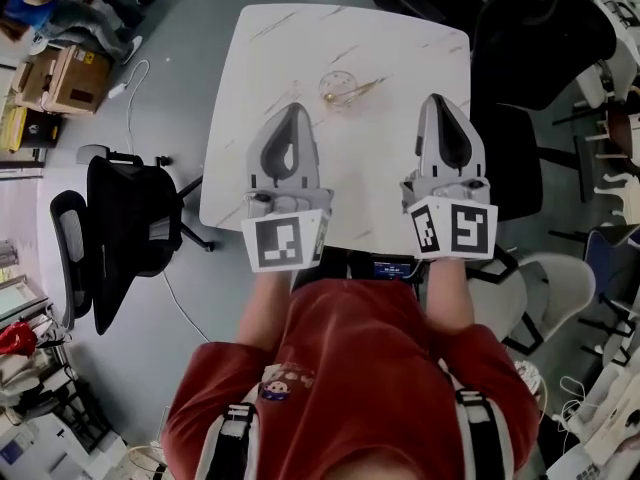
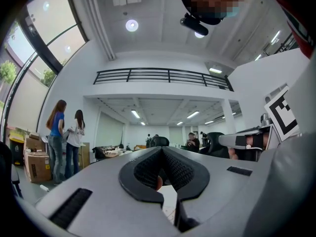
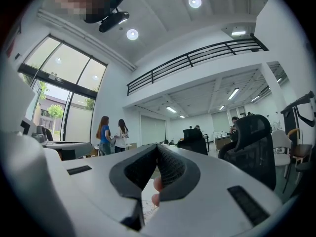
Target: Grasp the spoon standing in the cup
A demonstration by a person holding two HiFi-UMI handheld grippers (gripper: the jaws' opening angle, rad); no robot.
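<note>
Left tool (image 1: 291,110) and right tool (image 1: 438,101) are both pressed together at the tips with nothing between them, poised over the near half of the white worktop (image 1: 400,58). Ahead of the tips, between the two, sits the clear cup (image 1: 338,90). The gold spoon (image 1: 362,89) leans toward the right tool's side, possibly well tipped over; it's too small to be sure. We're at the approach step, not yet begun. Next, I'd judge, one tool spreads and reaches forward for the handle.

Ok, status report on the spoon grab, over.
Left gripper and right gripper: jaws shut, empty. Spoon leans in glass cup on table, ahead, untouched. Nothing blocking.
</note>
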